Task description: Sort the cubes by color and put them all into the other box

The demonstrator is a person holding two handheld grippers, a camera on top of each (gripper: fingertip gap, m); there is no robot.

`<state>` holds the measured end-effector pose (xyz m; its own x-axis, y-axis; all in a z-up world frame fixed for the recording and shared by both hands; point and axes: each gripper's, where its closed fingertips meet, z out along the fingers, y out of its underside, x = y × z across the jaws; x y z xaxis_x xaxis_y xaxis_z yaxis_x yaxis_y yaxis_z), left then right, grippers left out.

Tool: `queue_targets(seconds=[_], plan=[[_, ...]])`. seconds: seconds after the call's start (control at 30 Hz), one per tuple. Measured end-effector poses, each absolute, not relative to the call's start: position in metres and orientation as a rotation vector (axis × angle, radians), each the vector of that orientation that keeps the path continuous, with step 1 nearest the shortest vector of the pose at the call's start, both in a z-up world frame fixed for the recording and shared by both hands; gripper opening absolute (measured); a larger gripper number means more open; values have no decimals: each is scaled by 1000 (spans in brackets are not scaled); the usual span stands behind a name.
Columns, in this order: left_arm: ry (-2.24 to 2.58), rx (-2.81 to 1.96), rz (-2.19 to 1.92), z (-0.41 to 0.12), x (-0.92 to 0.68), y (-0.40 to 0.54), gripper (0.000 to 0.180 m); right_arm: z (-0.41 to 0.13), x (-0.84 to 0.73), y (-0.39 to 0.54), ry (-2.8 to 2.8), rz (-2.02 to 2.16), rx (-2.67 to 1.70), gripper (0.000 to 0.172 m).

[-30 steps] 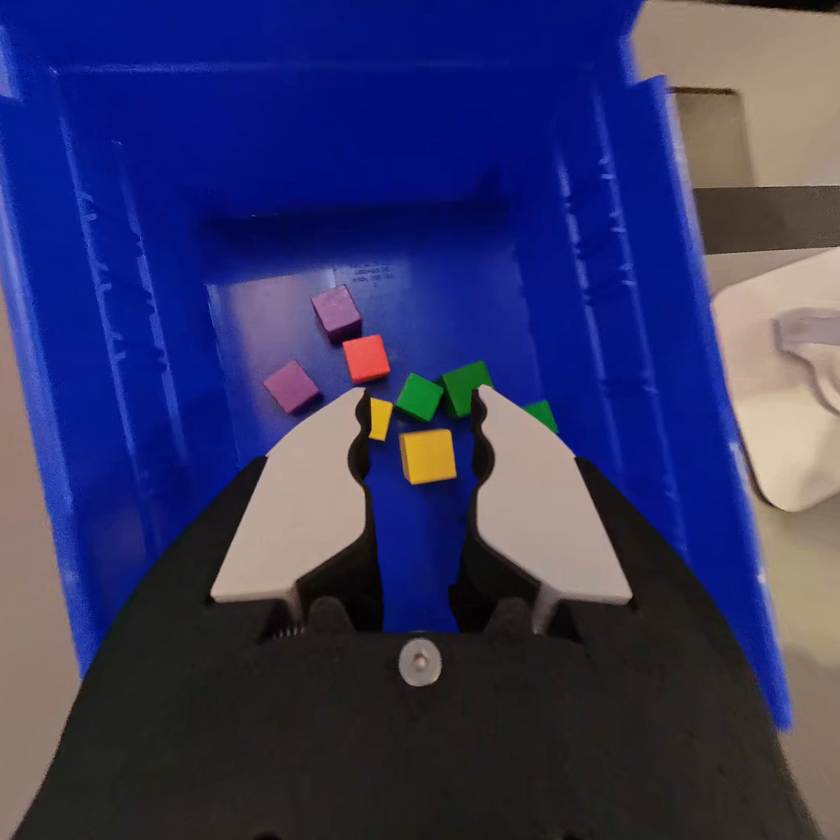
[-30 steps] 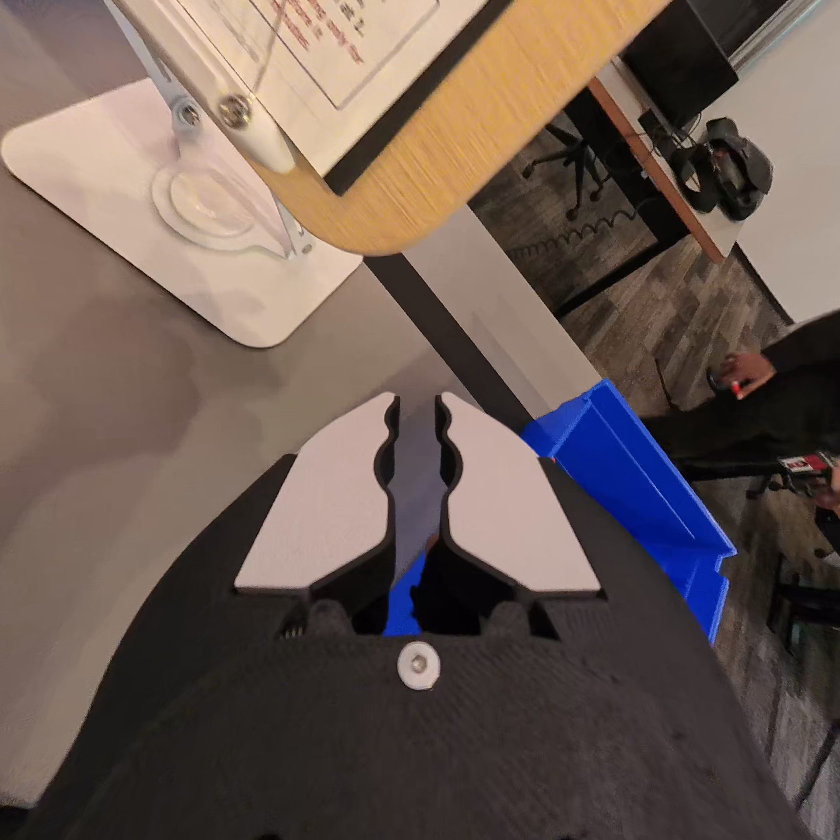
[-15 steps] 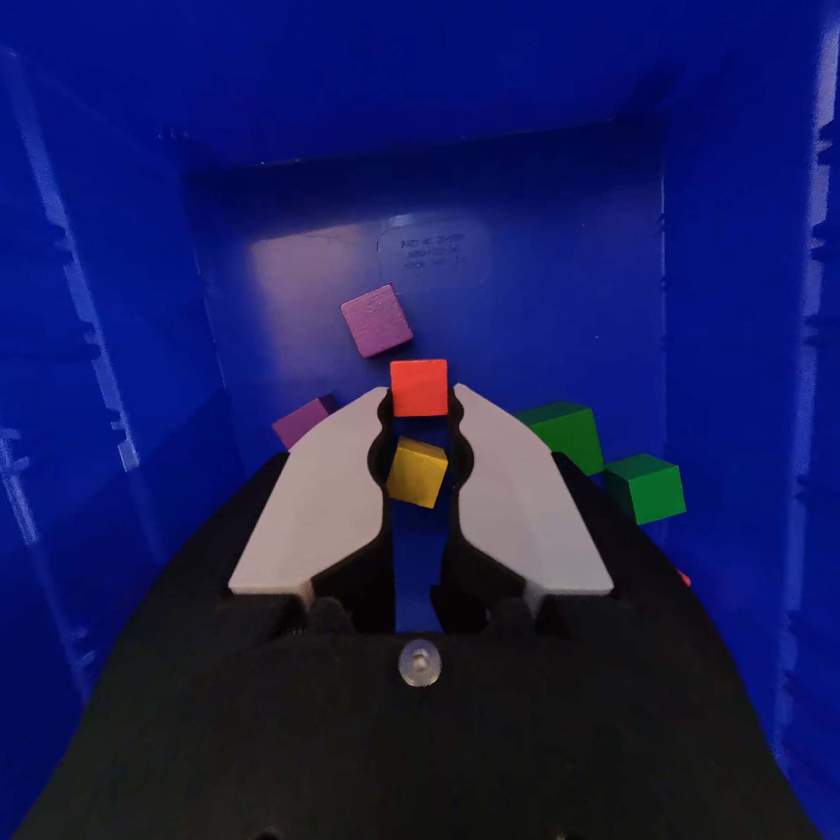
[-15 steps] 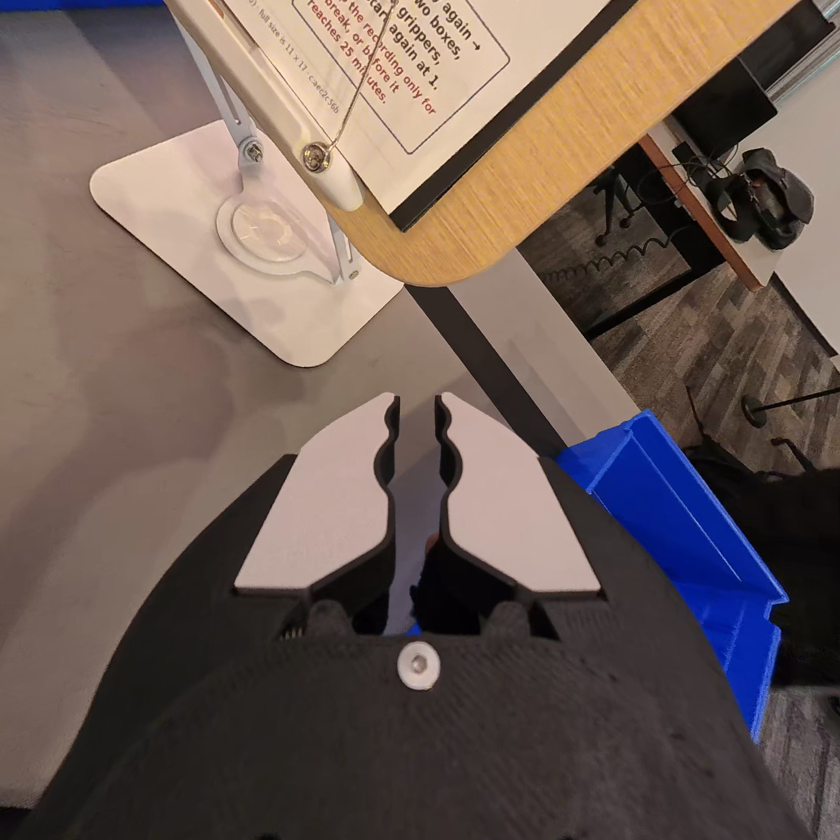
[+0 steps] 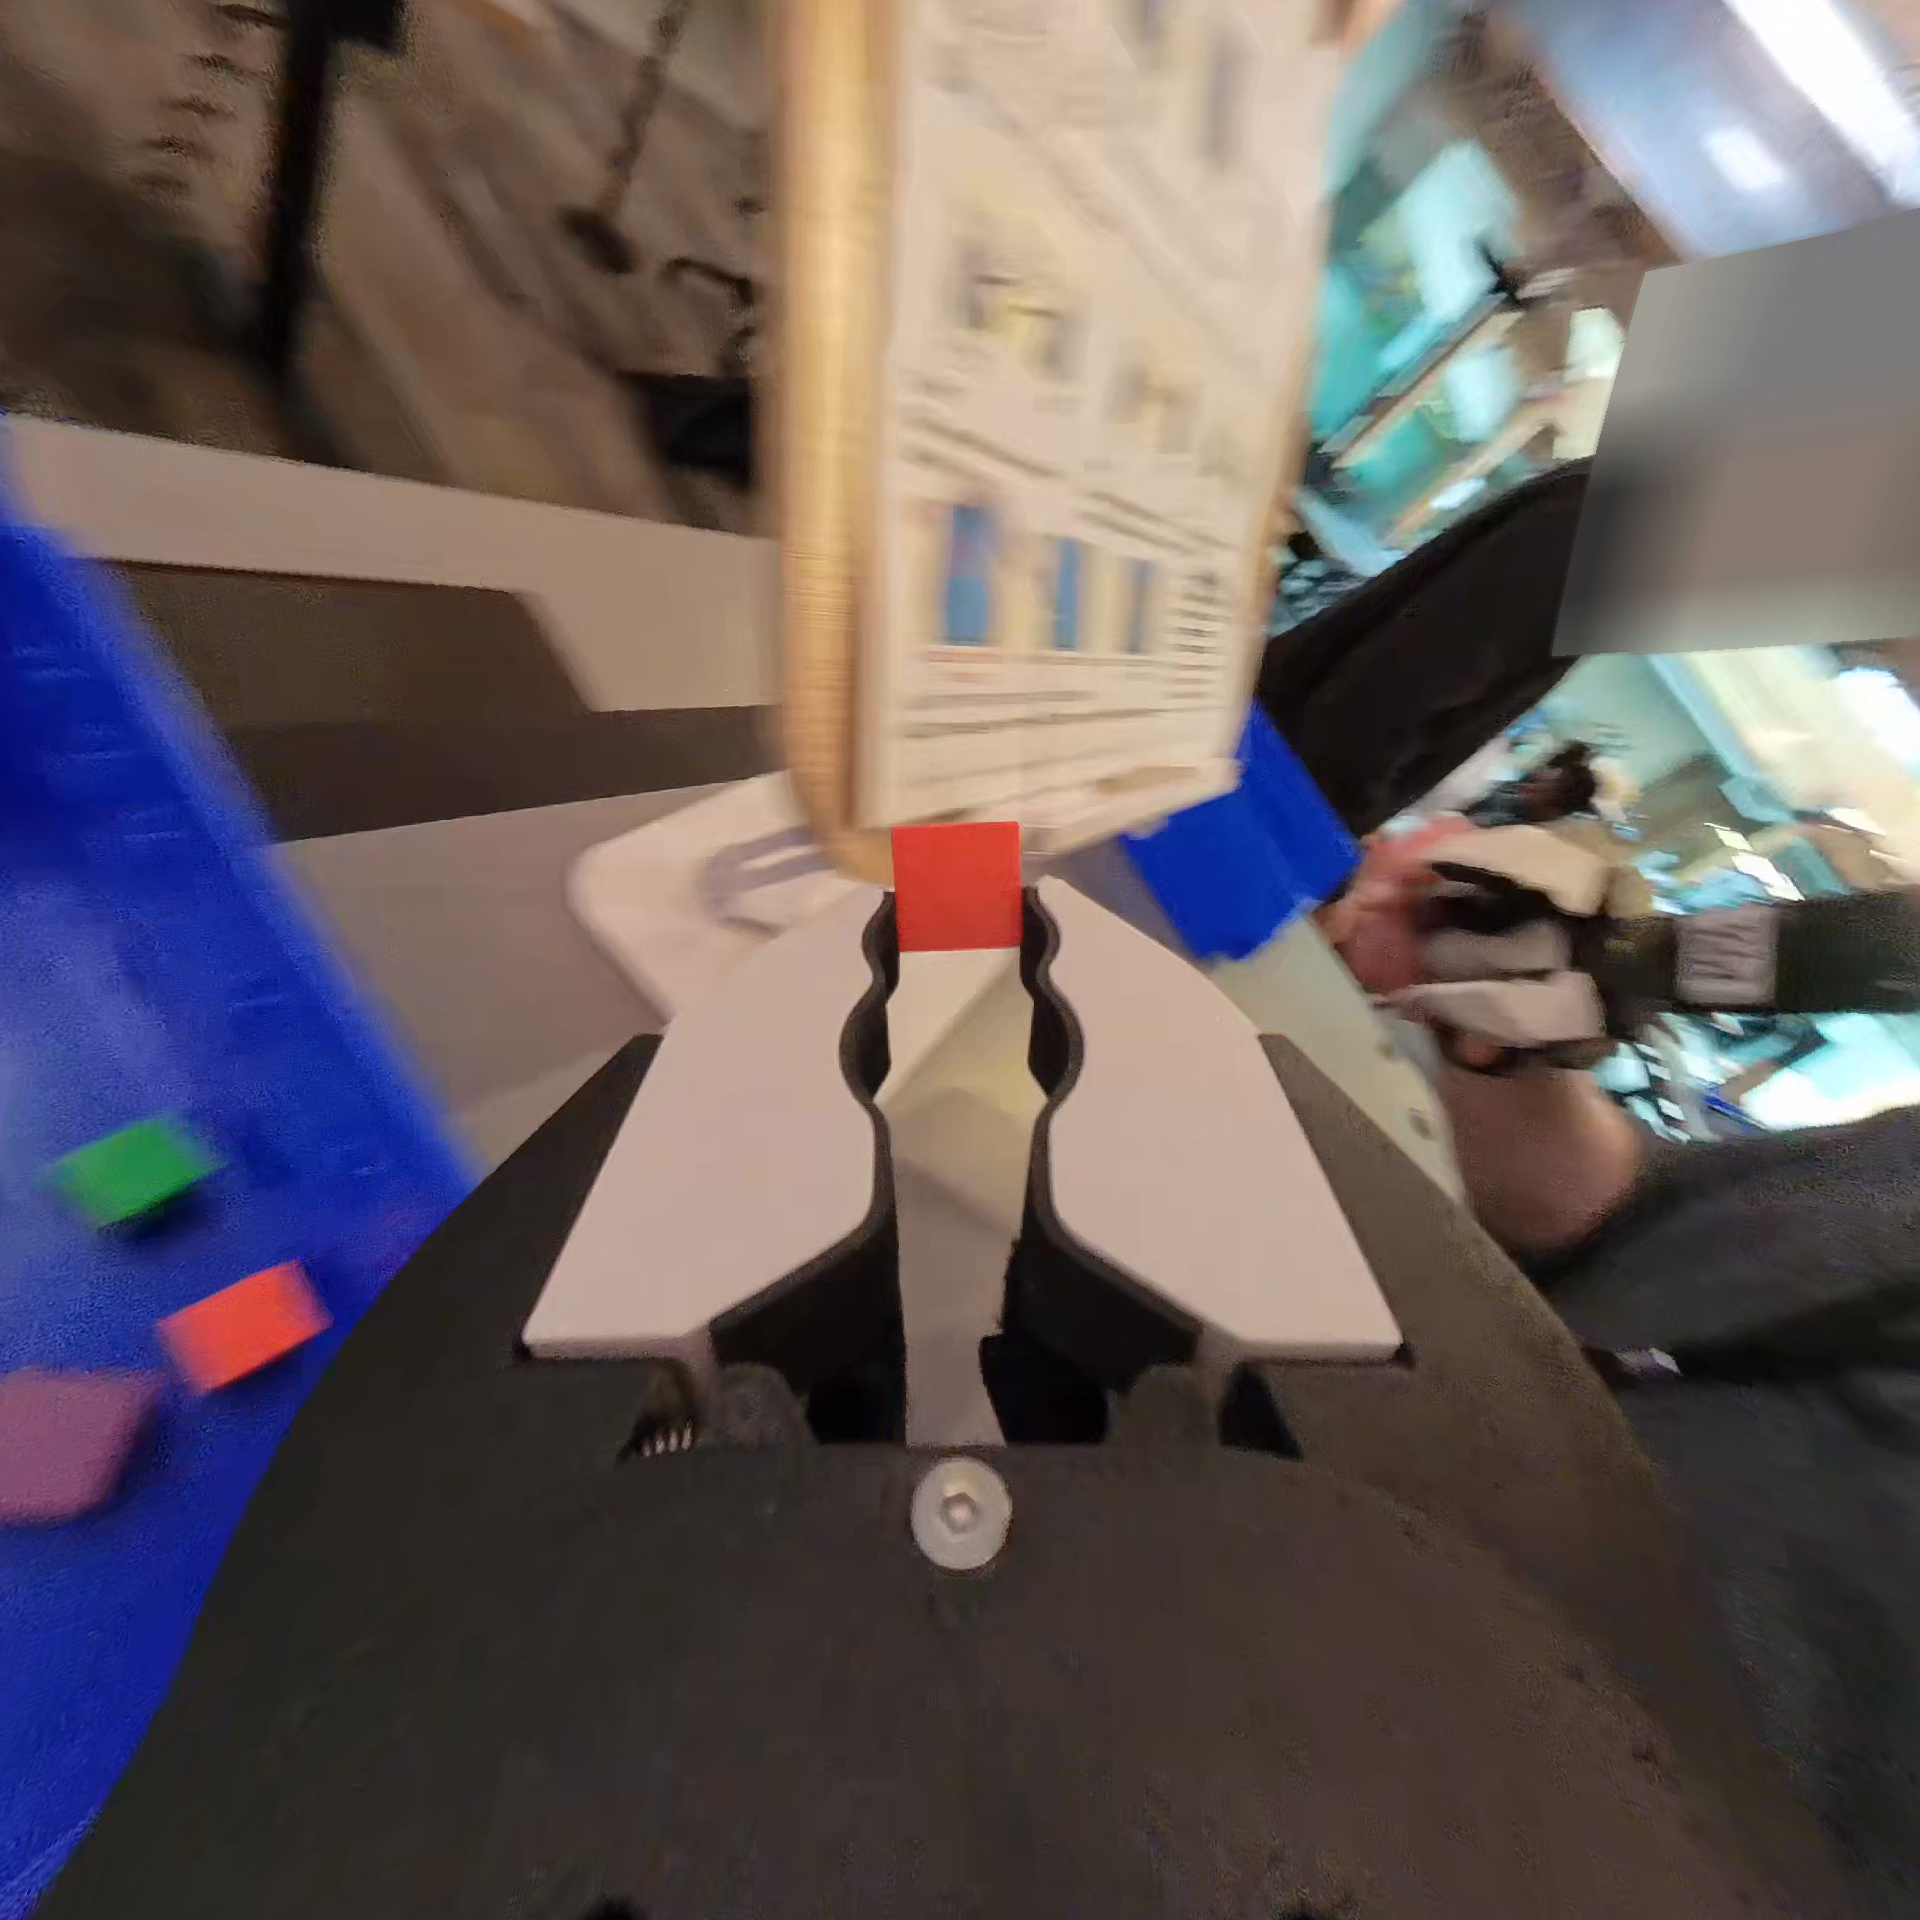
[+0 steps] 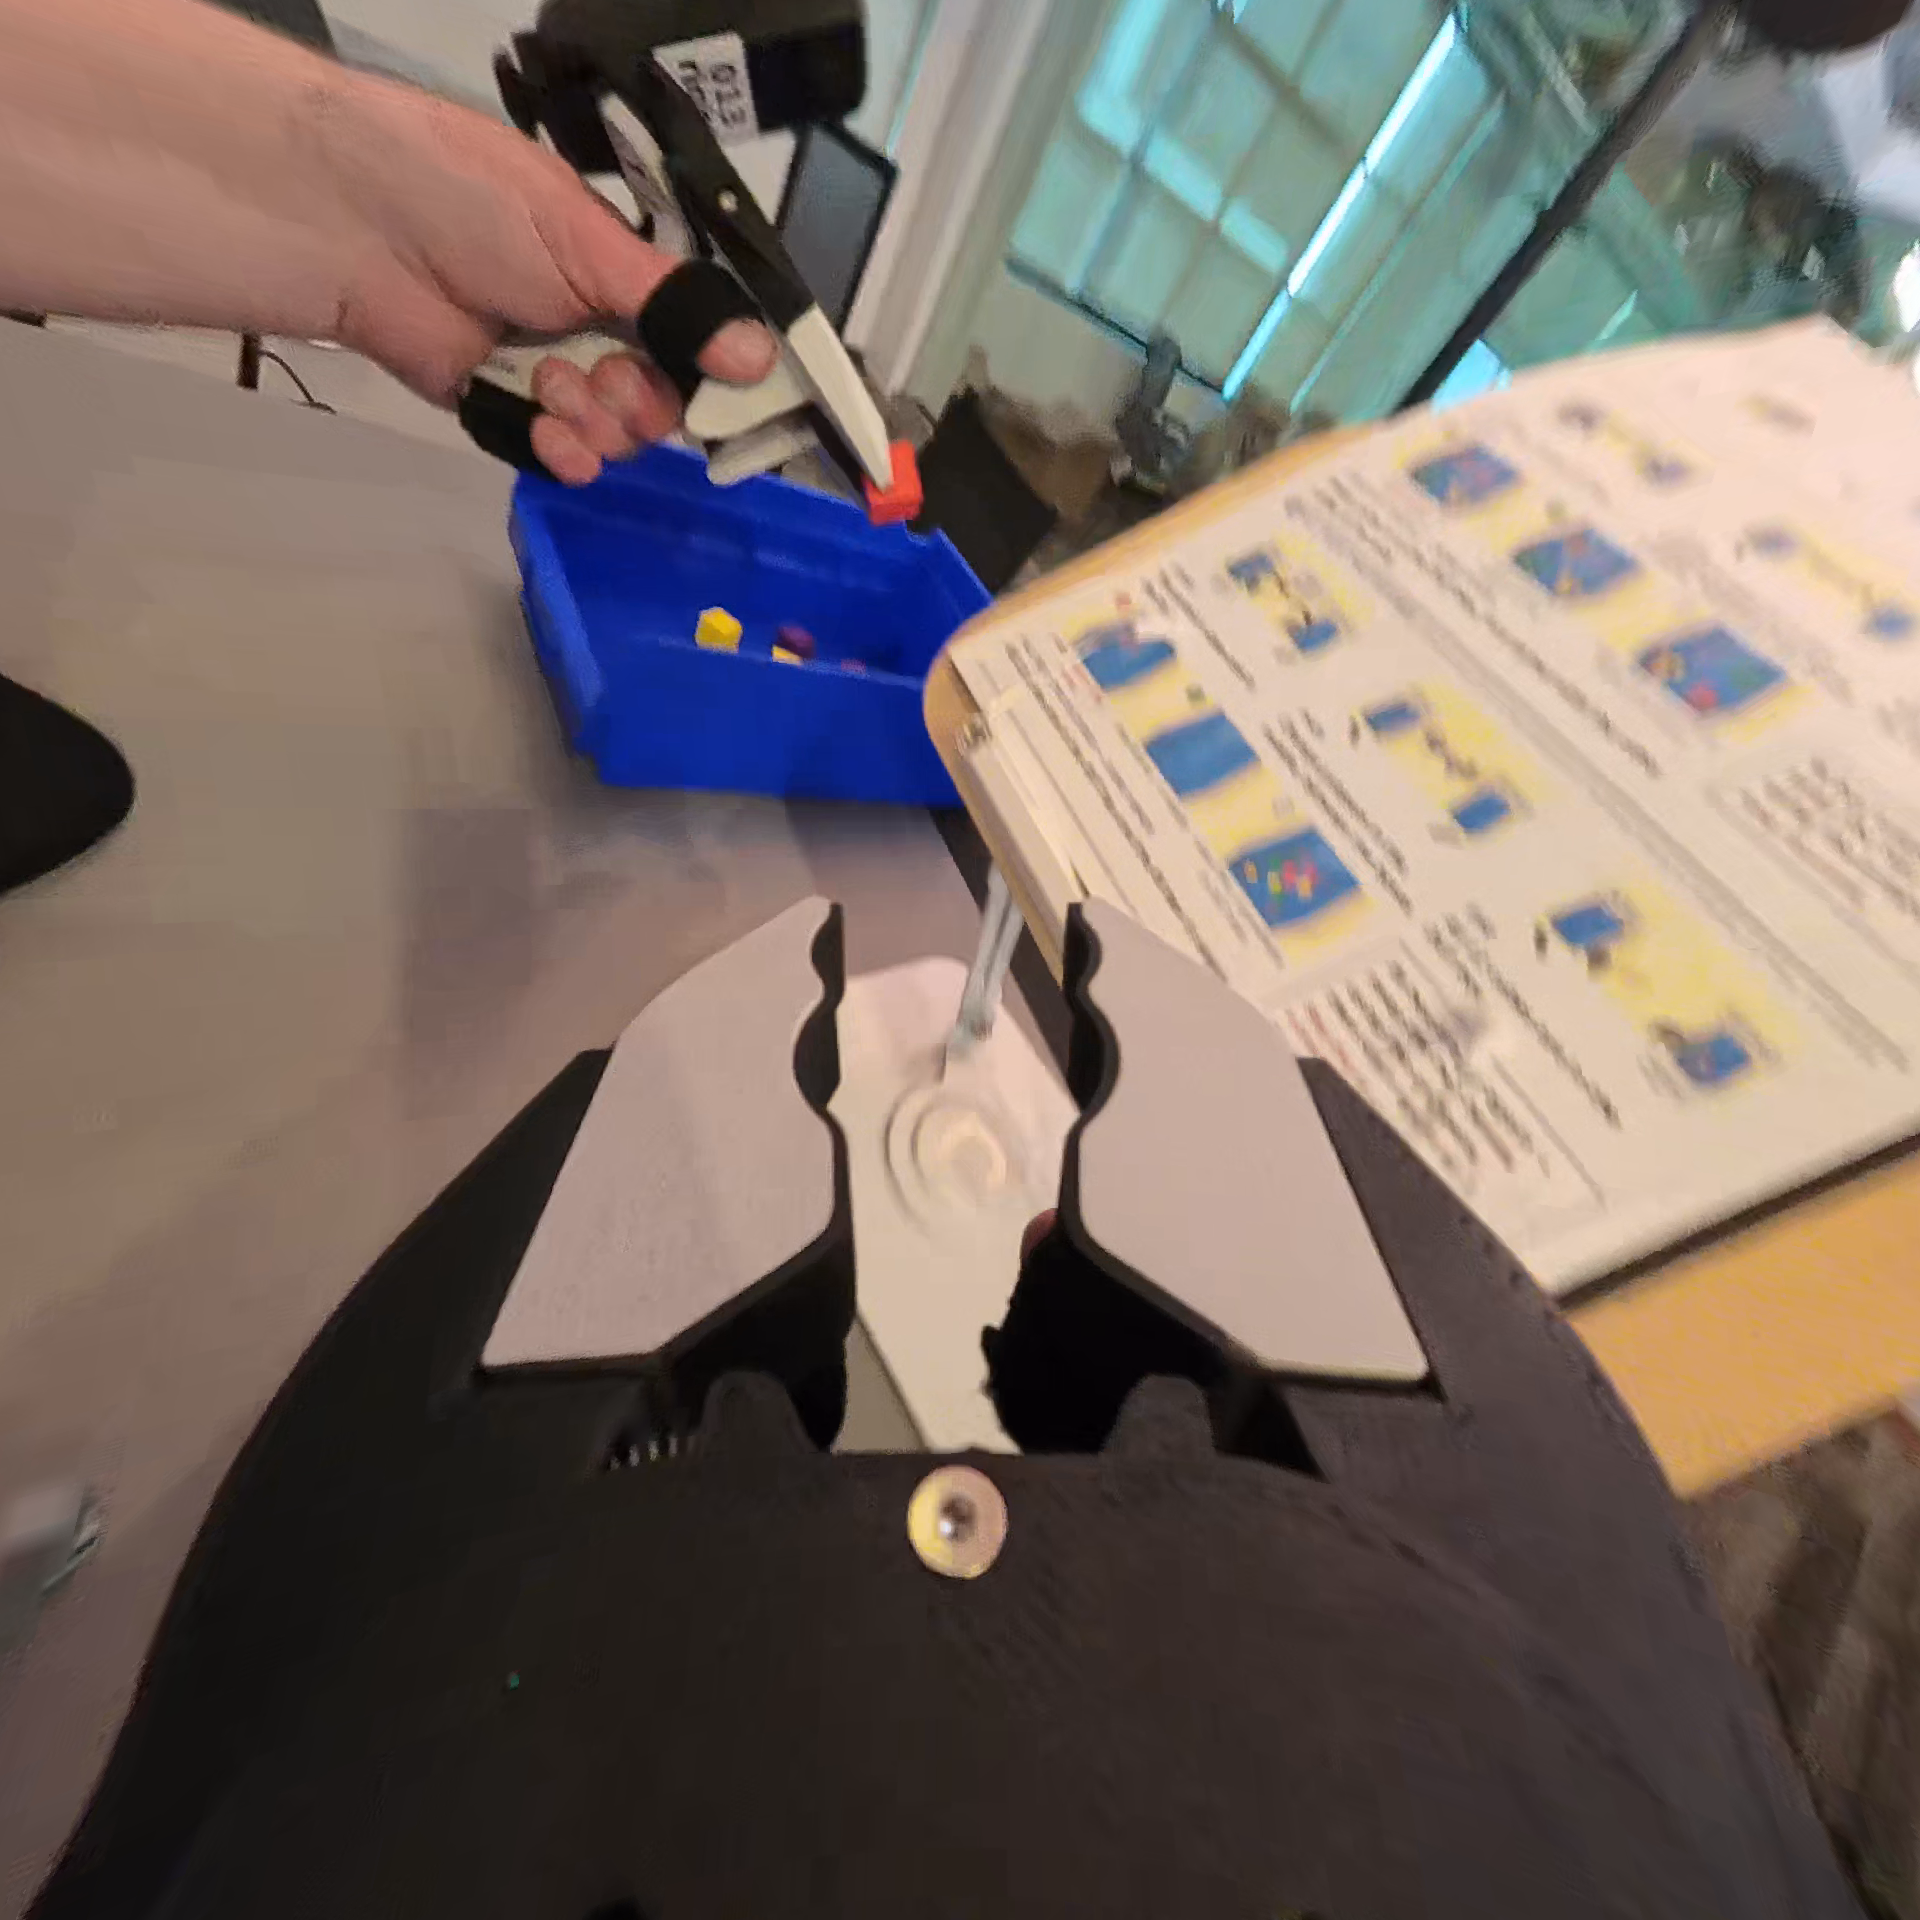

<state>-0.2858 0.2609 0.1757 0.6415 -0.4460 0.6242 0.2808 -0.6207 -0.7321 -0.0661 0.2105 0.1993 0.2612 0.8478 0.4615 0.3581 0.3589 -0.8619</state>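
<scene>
Lifted clear of the blue box where it was reaching half a second ago, the left gripper (image 5: 958,914) now carries a red cube (image 5: 957,885), pinched between its fingertips with most of the cube standing proud of them. That shallow hold suits a quick drop, though it looks easy to jar loose. From the right wrist view the same cube (image 6: 894,486) hangs just over the far rim of the source box (image 6: 727,717), which holds yellow and purple cubes, with a green cube (image 5: 130,1166) and another red cube (image 5: 241,1322) in the left view. The second blue box (image 5: 1236,862) sits beyond an instruction board (image 6: 1507,779) on its white stand (image 6: 935,1132), probably the destination. Meanwhile the right gripper (image 6: 951,951) has opened its fingers and hovers empty over the stand's base, seemingly readying for its own pick.
</scene>
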Motion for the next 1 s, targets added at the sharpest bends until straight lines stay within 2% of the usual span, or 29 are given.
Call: queue_targets(seconds=[0.17,0.37,0.53,0.67,0.9,0.93,1.0], plan=[[285,-1797,-1387,217,-191,206,22,208,-115,193,-1353,503,-1055,52],[344,-1722,-1668,219,-125,171,22,216,-132,178,-1368,496,-942,54],[358,-1709,-1772,216,-101,163,22,213,-123,177,-1372,459,-934,41],[371,-1716,-1818,213,-87,163,22,213,-113,174,-1360,433,-915,24],[379,-1656,-1922,226,-63,165,28,221,-76,178,-1279,454,-991,23],[372,-1635,-1928,229,-63,166,25,224,-66,184,-1259,441,-1012,23],[381,-1591,-1922,234,-64,168,1,231,-37,203,-1216,395,-1058,23]])
